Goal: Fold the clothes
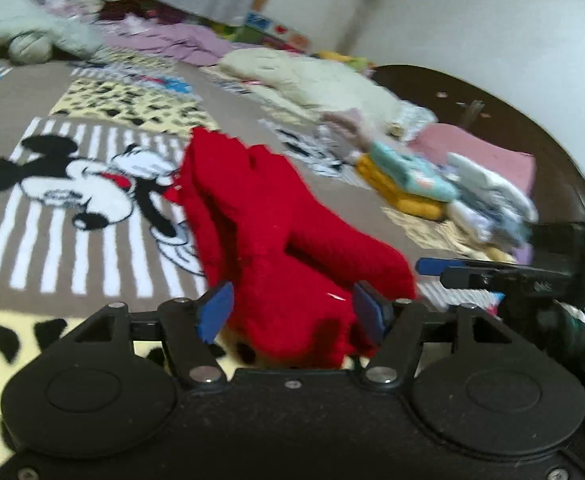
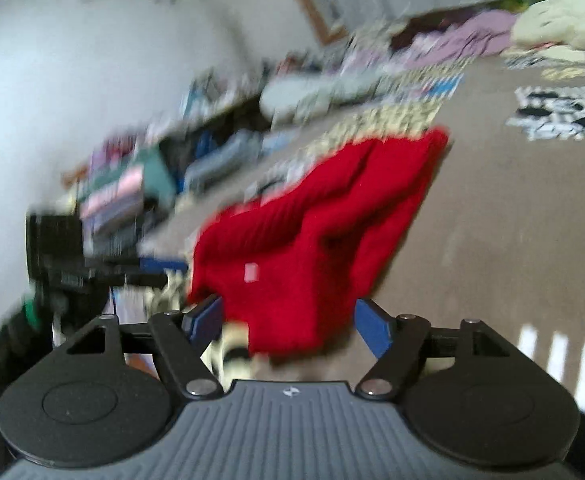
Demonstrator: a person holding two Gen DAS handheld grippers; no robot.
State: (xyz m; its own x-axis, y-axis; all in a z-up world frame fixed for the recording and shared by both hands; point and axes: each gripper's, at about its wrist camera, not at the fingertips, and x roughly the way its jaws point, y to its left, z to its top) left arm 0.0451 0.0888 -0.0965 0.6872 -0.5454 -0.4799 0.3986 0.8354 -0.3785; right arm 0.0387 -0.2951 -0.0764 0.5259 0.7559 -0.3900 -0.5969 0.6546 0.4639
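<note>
A red knit garment point(image 1: 268, 240) lies bunched on the patterned blanket point(image 1: 20, 92), its near end between the blue pads point(image 1: 214, 312) of my left gripper point(image 1: 292, 312). The jaws stand apart and the pads do not pinch the cloth. In the right wrist view the same red garment point(image 2: 312, 232) reaches in between the blue pads point(image 2: 372, 326) of my right gripper point(image 2: 288, 320), which is also open. Each gripper shows in the other's view: the right gripper point(image 1: 492, 274) at the right edge, the left gripper point(image 2: 92, 274) at the left edge. The right wrist view is blurred.
Stacks of folded clothes point(image 1: 472, 188) sit to the right on the blanket, with a cream pile point(image 1: 312, 76) and purple cloth point(image 1: 180, 40) behind. A grey plush toy point(image 1: 20, 32) lies at the far left. A dark wooden edge point(image 1: 492, 92) and white wall point(image 1: 492, 20) bound the right.
</note>
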